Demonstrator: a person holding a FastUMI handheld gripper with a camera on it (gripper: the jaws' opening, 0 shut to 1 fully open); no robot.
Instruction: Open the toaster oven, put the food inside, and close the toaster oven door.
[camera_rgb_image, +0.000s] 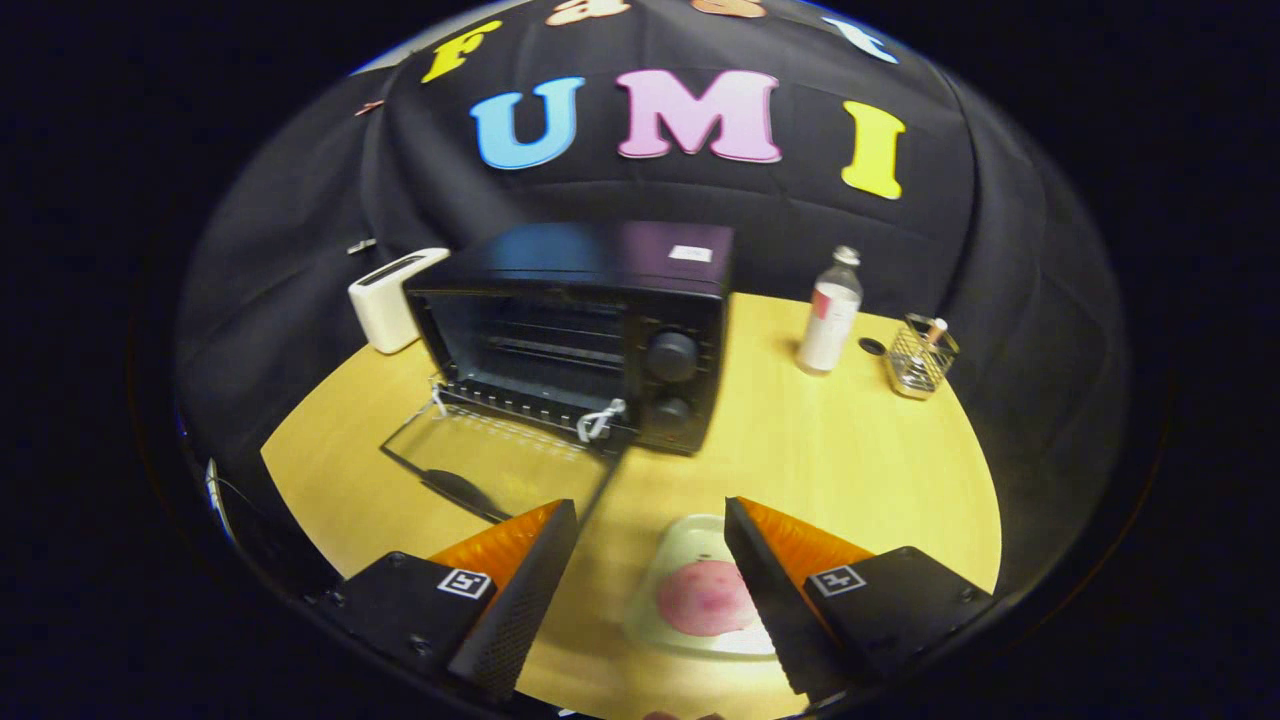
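Tool (650, 525) spread over 1 plate (690, 640) w/ 1 food slice (705, 597); 1 toaster oven (580, 330), door (490, 465) down.

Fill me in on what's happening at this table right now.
A person is working a handheld tool at a wooden table. The toaster oven already stands with its glass door folded down flat. The tool's fingers are spread open, and between them sits a pale plate carrying a pink piece of food, not yet gripped. Beyond them are a white toaster, a bottle and a wire basket.
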